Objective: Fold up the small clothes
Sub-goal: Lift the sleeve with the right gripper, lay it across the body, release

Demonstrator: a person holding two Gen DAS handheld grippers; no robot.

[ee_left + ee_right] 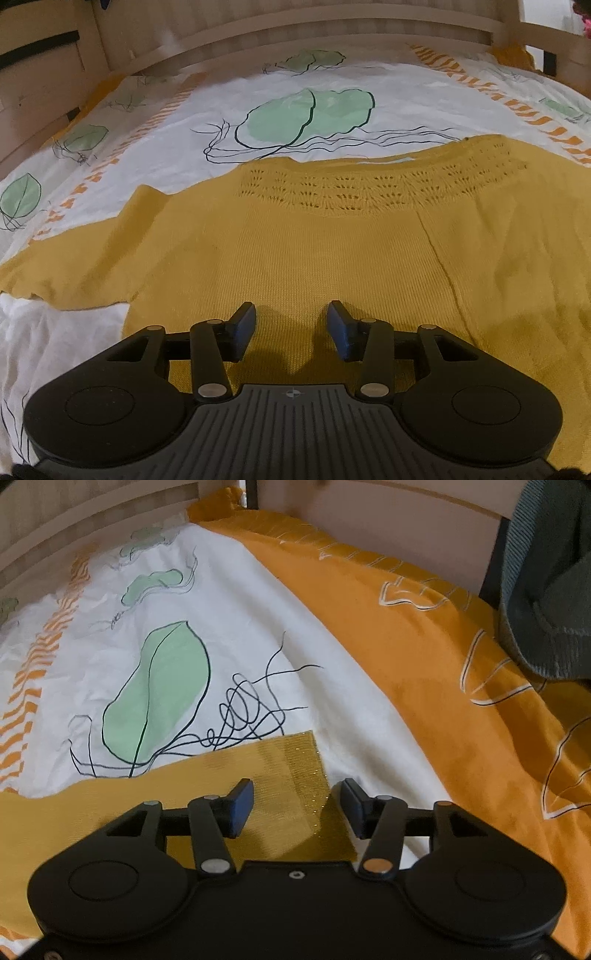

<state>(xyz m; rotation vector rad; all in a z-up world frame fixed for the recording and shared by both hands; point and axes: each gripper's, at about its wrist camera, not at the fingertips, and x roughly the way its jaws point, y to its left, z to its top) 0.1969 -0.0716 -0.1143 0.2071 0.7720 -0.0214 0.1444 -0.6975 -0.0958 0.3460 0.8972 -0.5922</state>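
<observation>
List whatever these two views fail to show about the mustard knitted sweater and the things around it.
- Mustard knitted sweater: its hem, left wrist view, hidden behind the left gripper; its right side is cut off by the frame edge.
- Sweater's ribbed cuff: near end, right wrist view, hidden by the open right gripper.
- Grey-green ribbed garment: cut off by the frame's top-right corner.

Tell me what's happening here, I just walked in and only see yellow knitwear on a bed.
A person holding tongs in each hand is starting to fold a small mustard knit sweater that lies flat on a leaf-print bedsheet. The left tongs hover open over the body of the sweater, gripping nothing. The right tongs stand open over the ribbed cuff of one sleeve, at its edge, and hold nothing. No fold shows yet. A dark grey-green garment hangs at the far right.
</observation>
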